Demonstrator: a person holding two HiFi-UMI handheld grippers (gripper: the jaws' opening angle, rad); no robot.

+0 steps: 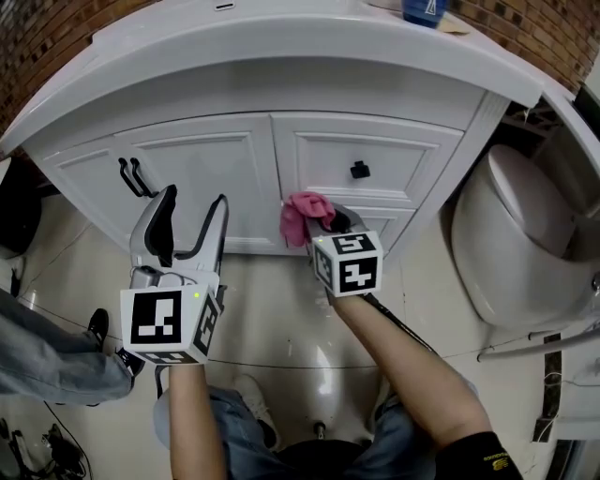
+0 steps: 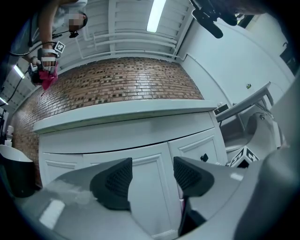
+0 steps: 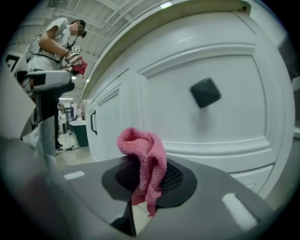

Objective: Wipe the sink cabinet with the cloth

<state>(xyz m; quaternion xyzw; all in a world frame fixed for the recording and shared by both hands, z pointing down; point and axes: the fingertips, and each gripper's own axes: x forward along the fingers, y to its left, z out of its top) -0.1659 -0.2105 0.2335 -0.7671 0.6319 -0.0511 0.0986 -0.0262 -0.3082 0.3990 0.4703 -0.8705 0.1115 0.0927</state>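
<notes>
The white sink cabinet (image 1: 281, 159) fills the head view, with a door on the left and a drawer front carrying a black knob (image 1: 359, 170) on the right. A pink cloth (image 1: 305, 216) is pinched in my right gripper (image 1: 323, 225), just in front of the lower drawer and below the knob (image 3: 205, 92). In the right gripper view the cloth (image 3: 143, 159) bunches up between the shut pads. My left gripper (image 1: 192, 220) stands open before the left door, nothing between its pads (image 2: 115, 180).
Black door handles (image 1: 133, 176) sit left of the left gripper. A white toilet (image 1: 511, 234) stands at the right. A blue container (image 1: 424, 9) rests on the countertop. A dark bin (image 2: 18, 173) is at the far left. The floor is glossy beige tile.
</notes>
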